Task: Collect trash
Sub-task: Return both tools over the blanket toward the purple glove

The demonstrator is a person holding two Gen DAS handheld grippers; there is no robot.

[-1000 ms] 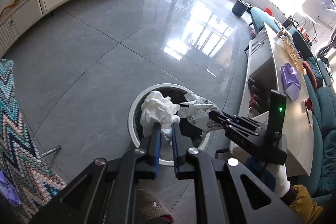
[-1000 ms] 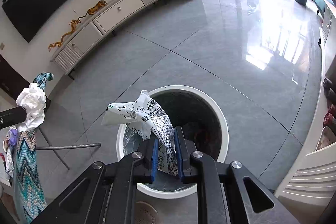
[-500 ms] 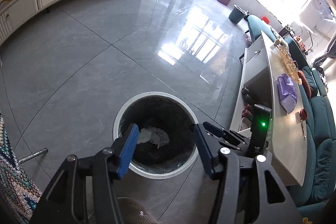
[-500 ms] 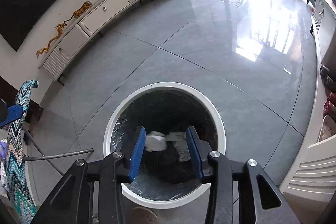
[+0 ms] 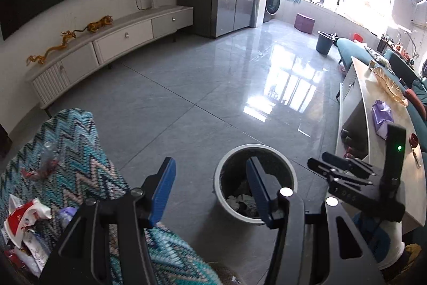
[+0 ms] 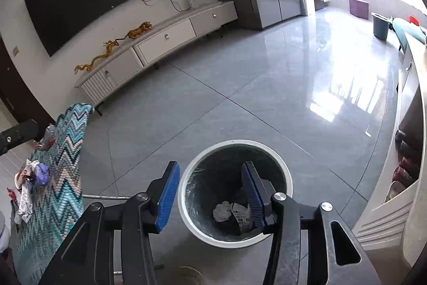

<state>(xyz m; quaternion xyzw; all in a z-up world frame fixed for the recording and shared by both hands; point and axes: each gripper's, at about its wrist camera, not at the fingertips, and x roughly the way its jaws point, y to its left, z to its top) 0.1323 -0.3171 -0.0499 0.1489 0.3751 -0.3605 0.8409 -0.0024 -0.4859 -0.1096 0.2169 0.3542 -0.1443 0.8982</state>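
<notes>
A white-rimmed round trash bin (image 5: 221, 205) (image 6: 234, 143) stands on the grey floor below both grippers. A crumpled white tissue (image 6: 222, 210) and a printed wrapper (image 6: 241, 214) lie at its bottom; in the left wrist view they show as pale scraps (image 5: 240, 200). My left gripper (image 5: 210, 167) hangs open and empty, above and left of the bin. My right gripper (image 6: 210, 168) (image 5: 320, 160) is over the bin, its jaws opening with nothing between them. More trash lies on a zigzag cloth (image 5: 80, 151) (image 6: 64, 178): a red-white wrapper (image 5: 24, 215), a clear bottle (image 5: 48, 154) and a purple scrap (image 6: 41, 172).
A pale coffee table (image 5: 373, 151) (image 6: 416, 178) runs along the right, close to the bin, with a teal sofa (image 5: 352, 50) behind it. A long TV cabinet (image 6: 165, 36) lines the far wall. A metal bar (image 6: 104, 196) sticks out from under the cloth. A dark bucket (image 5: 324, 43) stands far off.
Both grippers opened and dropped the tissue and the printed wrapper into the bin. Both then rose and tipped upward, so the bin looks smaller and the cloth with its trash has come into view.
</notes>
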